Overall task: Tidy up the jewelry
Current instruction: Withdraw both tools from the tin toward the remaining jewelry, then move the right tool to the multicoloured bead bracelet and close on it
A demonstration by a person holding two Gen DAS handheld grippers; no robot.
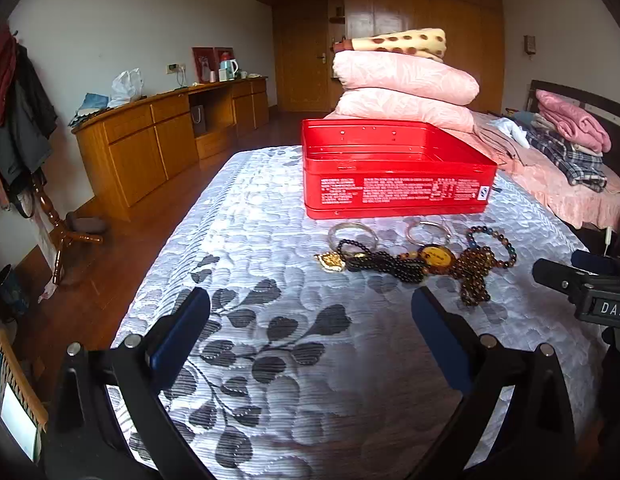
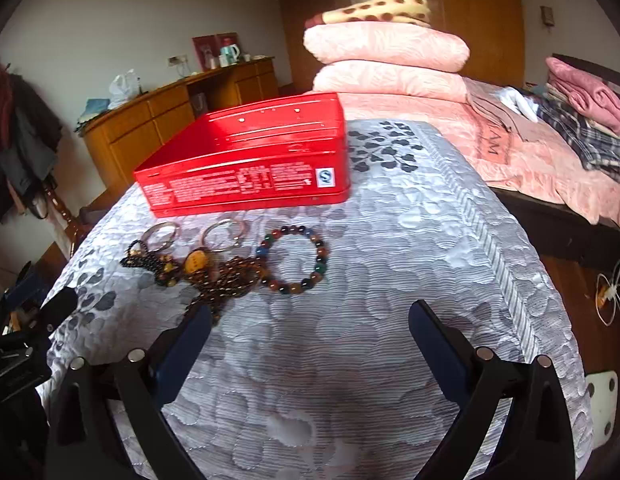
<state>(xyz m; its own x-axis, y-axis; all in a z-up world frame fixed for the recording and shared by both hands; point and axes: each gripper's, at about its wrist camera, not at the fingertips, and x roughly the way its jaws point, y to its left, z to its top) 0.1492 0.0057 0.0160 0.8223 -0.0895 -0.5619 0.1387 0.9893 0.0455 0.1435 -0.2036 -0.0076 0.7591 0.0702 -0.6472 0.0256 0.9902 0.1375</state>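
2 grippers hang over a grey leaf-patterned bedspread, both with jaws spread wide and nothing between the pads. The left gripper sits short of the jewelry; the right gripper stands just short of the multicolour bead bracelet.

The jewelry lies in a loose row just in front of the open red tin. Items visible: 2 silver bangles nearest the tin, a dark bead strand with a gold pendant, a round yellow pendant, and a heap of brown beads. The multicolour bracelet lies flat as an open ring, touching the brown heap at its left side.

The strands overlap, so which bead string belongs to which pendant cannot be told. The tin's printed label is too small to read, and its floor is mostly hidden behind its front wall.

Behind the tin, folded pink quilts are stacked. A wooden sideboard runs along the far wall.
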